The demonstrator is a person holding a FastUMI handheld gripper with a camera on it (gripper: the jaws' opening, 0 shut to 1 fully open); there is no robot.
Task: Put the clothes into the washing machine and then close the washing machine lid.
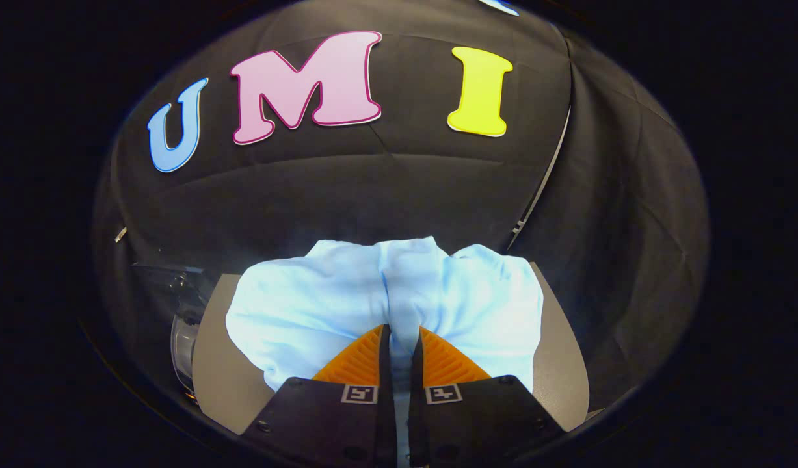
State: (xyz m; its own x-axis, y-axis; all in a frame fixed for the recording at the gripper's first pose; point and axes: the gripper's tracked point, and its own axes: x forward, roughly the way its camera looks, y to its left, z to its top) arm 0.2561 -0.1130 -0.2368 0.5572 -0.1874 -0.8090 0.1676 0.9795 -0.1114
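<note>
A fold of the pale blue garment is pinched by the nearly closed gripper. Soft, light cloth billows toward twelve o'clock; a bunched middle fold is judged the best hold.

Garment pinched in a fold between gripper fingers, bunched ahead of them, over grey surface. Washing machine left of surface.

Two-finger handheld gripper: ribbed wedge-shaped finger pads on dark matte finger bodies, each carrying one square black-and-white fiducial marker and recessed screws.
</note>
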